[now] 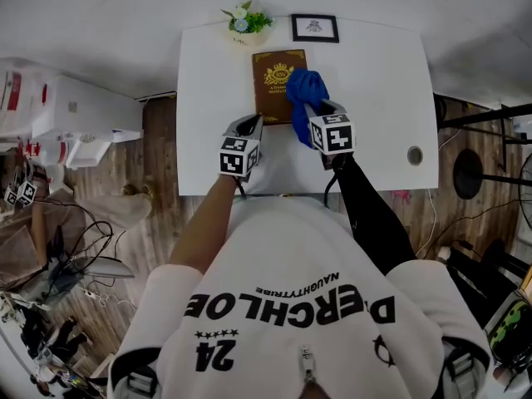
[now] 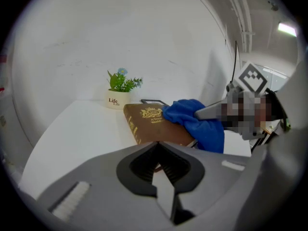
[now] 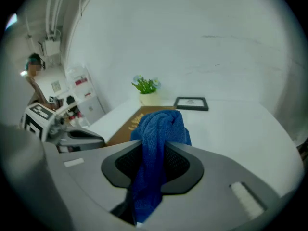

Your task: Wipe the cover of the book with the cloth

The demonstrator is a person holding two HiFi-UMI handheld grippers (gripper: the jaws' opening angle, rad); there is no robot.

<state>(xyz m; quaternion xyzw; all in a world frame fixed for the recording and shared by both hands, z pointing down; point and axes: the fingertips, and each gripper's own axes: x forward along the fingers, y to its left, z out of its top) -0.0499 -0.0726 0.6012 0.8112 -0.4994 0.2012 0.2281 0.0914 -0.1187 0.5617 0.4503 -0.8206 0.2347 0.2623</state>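
A brown book [image 1: 274, 77] with a gold emblem lies flat at the back middle of the white table [image 1: 378, 98]. A bunched blue cloth [image 1: 305, 88] rests on the book's right side. My right gripper [image 1: 314, 110] is shut on the cloth [image 3: 161, 124], which hangs down between its jaws [image 3: 160, 143]. My left gripper [image 1: 253, 123] is shut, its tips [image 2: 158, 143] at the book's near left corner [image 2: 151, 124]. Whether the tips touch the book cannot be told. The left gripper view shows the cloth [image 2: 192, 119] draped over the book's far edge.
A small potted plant [image 1: 245, 23] and a black picture frame [image 1: 314, 28] stand behind the book at the table's back edge. A round cable hole [image 1: 414, 155] sits near the table's front right. Boxes and cables lie on the floor to the left.
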